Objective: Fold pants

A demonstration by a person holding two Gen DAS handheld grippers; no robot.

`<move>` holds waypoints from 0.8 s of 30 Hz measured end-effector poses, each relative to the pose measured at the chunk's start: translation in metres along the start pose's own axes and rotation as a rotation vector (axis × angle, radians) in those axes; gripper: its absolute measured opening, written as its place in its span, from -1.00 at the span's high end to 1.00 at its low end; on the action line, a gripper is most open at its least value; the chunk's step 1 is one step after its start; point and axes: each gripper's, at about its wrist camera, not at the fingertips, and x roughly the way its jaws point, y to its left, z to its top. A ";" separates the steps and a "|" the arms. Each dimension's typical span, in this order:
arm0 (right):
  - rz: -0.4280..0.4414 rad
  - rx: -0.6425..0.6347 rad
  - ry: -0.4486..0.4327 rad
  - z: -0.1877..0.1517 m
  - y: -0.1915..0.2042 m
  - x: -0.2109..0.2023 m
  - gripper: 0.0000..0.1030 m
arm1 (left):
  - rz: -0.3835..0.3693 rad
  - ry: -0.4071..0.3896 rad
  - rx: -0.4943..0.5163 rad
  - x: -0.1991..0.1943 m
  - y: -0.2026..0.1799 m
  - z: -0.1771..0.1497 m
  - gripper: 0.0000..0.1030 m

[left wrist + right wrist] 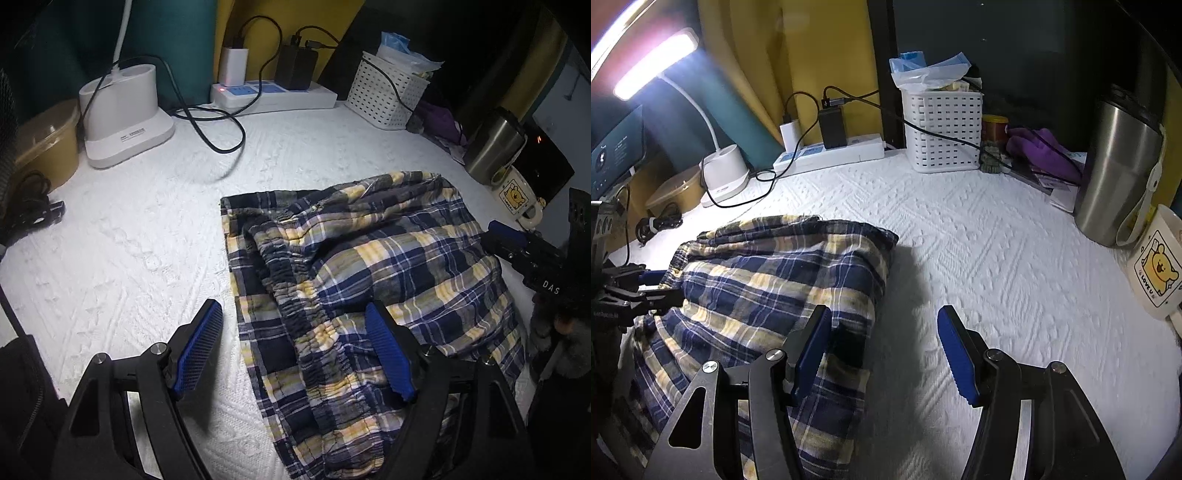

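Plaid pants (369, 266) lie bunched in a folded heap on the white textured cloth (147, 258), filling the lower right of the left wrist view and the lower left of the right wrist view. The left gripper (295, 325) hangs over the elastic waistband (295, 295), jaws spread wide, nothing pinched. The right gripper (882, 332) straddles the heap's right edge, jaws apart, released too, one pad over fabric, the other over bare cloth. A steel tumbler (1119, 166) stands at right.
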 end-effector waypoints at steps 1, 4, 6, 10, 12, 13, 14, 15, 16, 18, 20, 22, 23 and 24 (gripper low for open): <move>0.001 0.003 0.003 -0.001 -0.001 0.001 -0.24 | -0.005 -0.003 0.006 0.001 -0.001 0.001 -0.55; 0.013 0.012 0.006 -0.001 -0.002 0.005 -0.27 | -0.005 -0.034 0.067 0.006 -0.004 0.000 -0.55; 0.019 0.014 0.008 -0.001 -0.002 0.008 -0.28 | -0.001 -0.030 0.061 0.006 -0.004 0.001 -0.55; 0.034 0.016 0.016 0.001 -0.002 0.015 -0.29 | -0.032 -0.011 0.053 0.006 -0.006 0.003 -0.55; 0.046 0.017 0.021 0.002 -0.001 0.018 -0.30 | -0.071 0.004 0.058 0.006 -0.010 0.002 -0.55; 0.056 0.017 0.025 0.002 0.000 0.020 -0.31 | -0.079 0.007 0.068 0.007 -0.014 0.001 -0.55; 0.067 0.015 0.031 0.002 0.001 0.022 -0.33 | -0.079 0.007 0.081 0.008 -0.017 0.000 -0.55; 0.072 0.013 0.036 0.003 0.002 0.024 -0.35 | -0.069 0.003 0.085 0.009 -0.020 -0.001 -0.55; 0.076 0.010 0.040 0.004 0.003 0.026 -0.35 | -0.063 -0.005 0.096 0.009 -0.023 -0.002 -0.55; 0.094 0.013 0.045 0.006 0.005 0.029 -0.36 | -0.056 -0.012 0.107 0.011 -0.025 -0.002 -0.55; 0.115 0.017 0.058 0.007 0.006 0.033 -0.36 | -0.055 -0.016 0.110 0.011 -0.027 -0.002 -0.54; 0.132 0.014 0.067 0.009 0.008 0.037 -0.49 | -0.068 -0.023 0.112 0.010 -0.028 -0.002 -0.36; 0.144 0.011 0.071 0.009 0.010 0.038 -0.53 | -0.074 -0.027 0.118 0.010 -0.030 -0.003 -0.34; 0.147 0.007 0.073 0.010 0.011 0.039 -0.58 | -0.070 -0.035 0.135 0.011 -0.032 -0.004 -0.34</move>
